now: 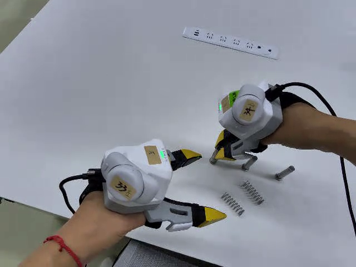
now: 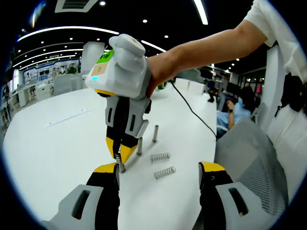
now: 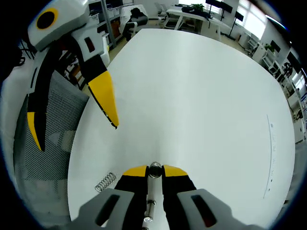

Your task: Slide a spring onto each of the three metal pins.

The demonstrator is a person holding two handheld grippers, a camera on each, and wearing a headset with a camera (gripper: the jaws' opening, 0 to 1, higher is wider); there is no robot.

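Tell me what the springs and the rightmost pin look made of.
The springs look like bare steel wire: thin grey open coils with a faint shine. The rightmost pin is probably steel too: a smooth, silvery cylinder with a bright highlight.

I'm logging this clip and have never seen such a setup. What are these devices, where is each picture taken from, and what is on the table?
There is no robot here. A person holds a two-jaw gripper in each hand. The head view comes from a headset camera looking down at the work. The two round views come from a camera riding on each gripper. The left gripper is open and holds nothing. The right gripper is shut on a metal pin, held down at the white table. A second pin and a third pin appear to stand close by. Beside them lie two loose springs. A power strip lies farther back.
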